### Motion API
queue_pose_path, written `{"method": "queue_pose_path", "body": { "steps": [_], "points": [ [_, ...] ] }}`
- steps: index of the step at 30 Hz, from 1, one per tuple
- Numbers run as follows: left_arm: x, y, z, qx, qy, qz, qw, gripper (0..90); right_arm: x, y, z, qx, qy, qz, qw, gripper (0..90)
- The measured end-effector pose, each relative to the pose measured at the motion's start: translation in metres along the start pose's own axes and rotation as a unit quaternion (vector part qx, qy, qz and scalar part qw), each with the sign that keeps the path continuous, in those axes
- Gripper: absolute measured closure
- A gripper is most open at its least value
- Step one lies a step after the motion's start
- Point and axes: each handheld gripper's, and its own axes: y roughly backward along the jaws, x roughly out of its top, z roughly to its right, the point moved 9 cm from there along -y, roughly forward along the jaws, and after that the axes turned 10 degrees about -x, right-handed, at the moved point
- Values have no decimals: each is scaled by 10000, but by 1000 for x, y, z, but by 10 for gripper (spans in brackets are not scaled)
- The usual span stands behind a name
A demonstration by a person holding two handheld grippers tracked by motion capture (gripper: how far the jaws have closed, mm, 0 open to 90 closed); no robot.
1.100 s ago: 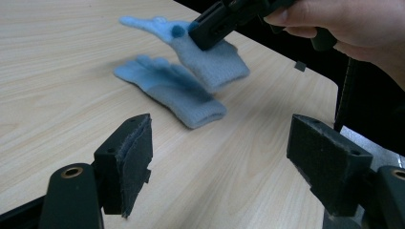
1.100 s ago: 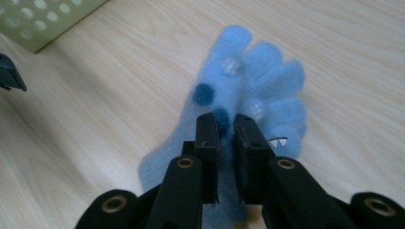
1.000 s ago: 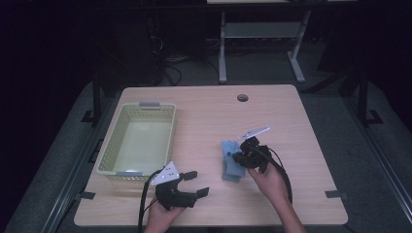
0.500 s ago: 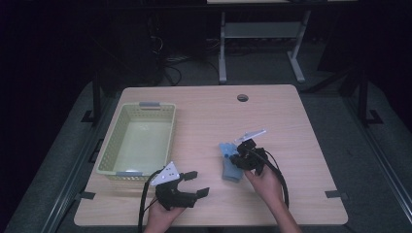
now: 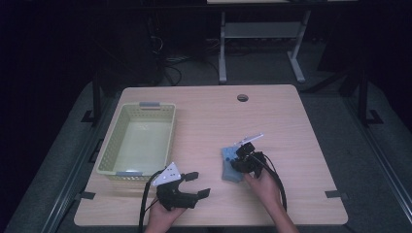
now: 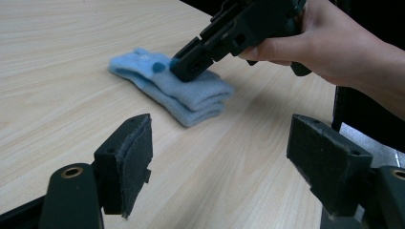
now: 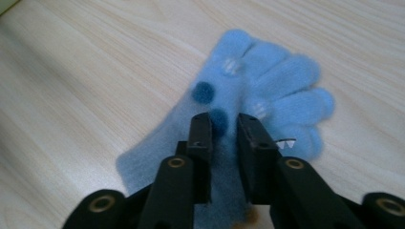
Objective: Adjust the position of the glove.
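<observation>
A light wooden table (image 5: pixel 209 121) takes up the middle of the high view, with a pale yellow-green perforated plastic basket (image 5: pixel 137 140) standing at its left side. Right of centre in the lower half of that view lies a pair of fluffy light blue knitted gloves with dark blue pom-poms (image 5: pixel 231 164), flat on the wood.

The right gripper (image 5: pixel 241 159) sits on top of the gloves, its black body angled toward the upper left of the high view. The person's right hand (image 5: pixel 263 183) comes up from the bottom edge and wraps the handle from behind, forearm slanting in from the lower right. In the left gripper view this gripper (image 6: pixel 188 62) comes down from the upper right, nose tilted low, its tip pressing into the top of the stacked gloves (image 6: pixel 176 90) next to a dark pom-pom. In the right gripper view the jaws stand narrowly apart and nearly parallel, with blue fabric (image 7: pixel 248 90) showing in the slit between them; they bear on the glove but have not closed onto it.

The left gripper (image 5: pixel 193 184) rests low at the bottom left of centre in the high view, held by the left hand (image 5: pixel 160 218), apart from the gloves. Its jaws are spread wide, with bare table between the felt-lined pads (image 6: pixel 136 157).
</observation>
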Motion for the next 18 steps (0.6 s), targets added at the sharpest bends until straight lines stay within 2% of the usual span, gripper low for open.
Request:
{"method": "queue_pose_path", "body": {
  "steps": [5,8,11,14,18],
  "points": [
    [0,0,0,2,0,6,10000,235,5,6,3,-58,-26,172,9998,649],
    [-1,-1,0,-5,14,-16,10000,235,6,8,2,-44,-51,224,9997,756],
    [-2,-2,1,-10,28,-28,10000,234,4,2,1,-11,27,151,9999,796],
    [-3,-4,1,-12,14,-78,10000,234,-1,-7,-1,30,63,23,10000,797],
    [-4,-5,0,1,86,-63,9999,238,-1,-3,1,37,-5,99,9999,741]
  ]
}}
